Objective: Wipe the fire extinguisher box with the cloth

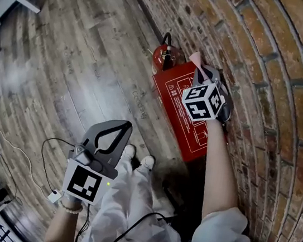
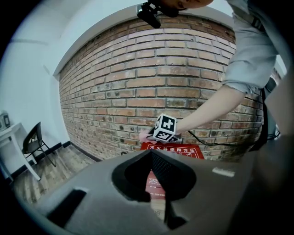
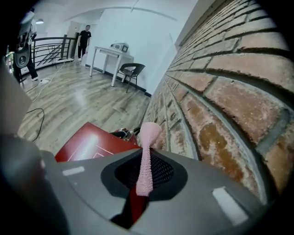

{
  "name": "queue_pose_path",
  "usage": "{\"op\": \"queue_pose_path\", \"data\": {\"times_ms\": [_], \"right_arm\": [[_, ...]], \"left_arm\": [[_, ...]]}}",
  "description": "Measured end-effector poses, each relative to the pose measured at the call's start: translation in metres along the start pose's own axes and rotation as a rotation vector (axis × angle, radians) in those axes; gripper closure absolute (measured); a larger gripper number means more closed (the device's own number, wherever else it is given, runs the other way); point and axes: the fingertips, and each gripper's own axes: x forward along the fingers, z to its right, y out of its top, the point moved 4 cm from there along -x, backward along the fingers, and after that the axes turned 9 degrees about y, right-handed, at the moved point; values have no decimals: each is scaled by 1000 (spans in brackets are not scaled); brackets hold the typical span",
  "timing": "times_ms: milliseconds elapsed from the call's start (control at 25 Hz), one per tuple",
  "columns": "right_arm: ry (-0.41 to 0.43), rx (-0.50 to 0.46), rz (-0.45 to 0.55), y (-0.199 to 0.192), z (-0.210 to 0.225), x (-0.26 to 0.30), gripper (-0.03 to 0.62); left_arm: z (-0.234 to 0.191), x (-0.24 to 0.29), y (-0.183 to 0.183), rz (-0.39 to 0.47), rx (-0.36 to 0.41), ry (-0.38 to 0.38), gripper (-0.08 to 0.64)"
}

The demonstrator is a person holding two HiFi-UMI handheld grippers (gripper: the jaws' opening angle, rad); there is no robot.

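The red fire extinguisher box (image 1: 182,114) lies on the wooden floor against the brick wall, with white print on its lid. My right gripper (image 1: 202,74) hovers over its far end, next to the wall, shut on a pink cloth (image 1: 196,58) that sticks out past the jaw tips. In the right gripper view the cloth (image 3: 149,133) is pinched into a narrow strip above the box (image 3: 87,142). My left gripper (image 1: 121,127) is held back near the person's feet, shut and empty; its view shows the box (image 2: 186,150) and the right gripper's marker cube (image 2: 165,128).
A red fire extinguisher (image 1: 166,55) stands at the box's far end. The brick wall (image 1: 270,79) runs along the right. White shoes (image 1: 137,158) stand beside the box. Cables (image 1: 50,159) trail on the floor at left. A white table (image 3: 112,55) and a black chair (image 3: 130,71) stand far off.
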Motion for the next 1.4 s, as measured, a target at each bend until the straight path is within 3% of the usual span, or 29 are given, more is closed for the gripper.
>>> {"op": "queue_pose_path", "data": {"times_ms": [400, 1400], "right_arm": [[86, -38, -83, -23, -22, 6, 566], [109, 13, -132, -108, -52, -46, 565]], "left_arm": [[-4, 6, -5, -15, -7, 2, 561], [31, 26, 0, -25, 7, -95, 561]]}}
